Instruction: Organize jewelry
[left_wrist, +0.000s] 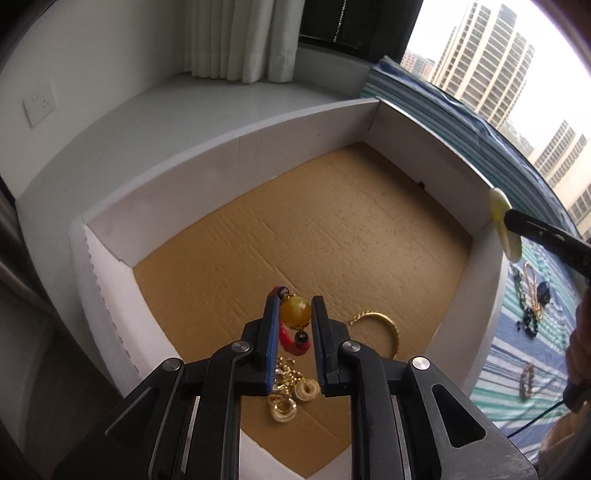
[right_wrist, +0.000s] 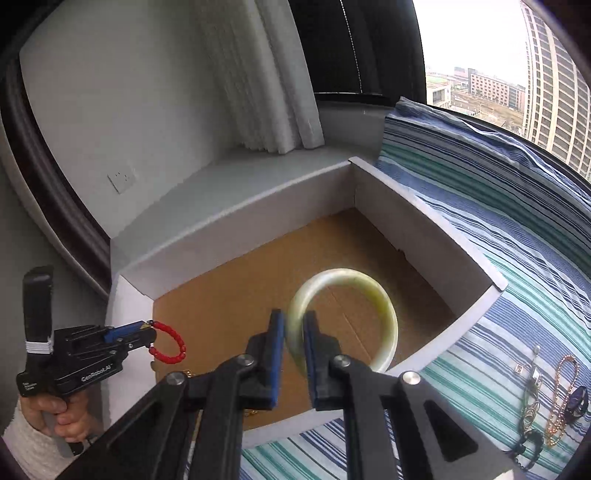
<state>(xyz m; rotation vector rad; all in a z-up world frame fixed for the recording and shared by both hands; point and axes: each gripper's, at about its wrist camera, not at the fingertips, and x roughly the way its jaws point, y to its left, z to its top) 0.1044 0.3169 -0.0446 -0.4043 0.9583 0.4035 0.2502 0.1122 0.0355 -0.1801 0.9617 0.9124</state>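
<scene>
A: Background, left wrist view. White curtain (left_wrist: 240, 37) hangs at 12 o'clock; wall socket (left_wrist: 38, 107) at 9 o'clock on the white wall.

B: Confirmed. High-rise buildings (left_wrist: 487, 62) through the window at 2 o'clock. Right wrist view: striped cloth (right_wrist: 480, 206) at 3 o'clock, dark blind (right_wrist: 369, 44) at 12.

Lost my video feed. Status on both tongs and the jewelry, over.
Left tongs shut on red bead bracelet, over box. Right tongs shut on pale jade bangle. Gold pieces already inside. Nothing blocking.
</scene>
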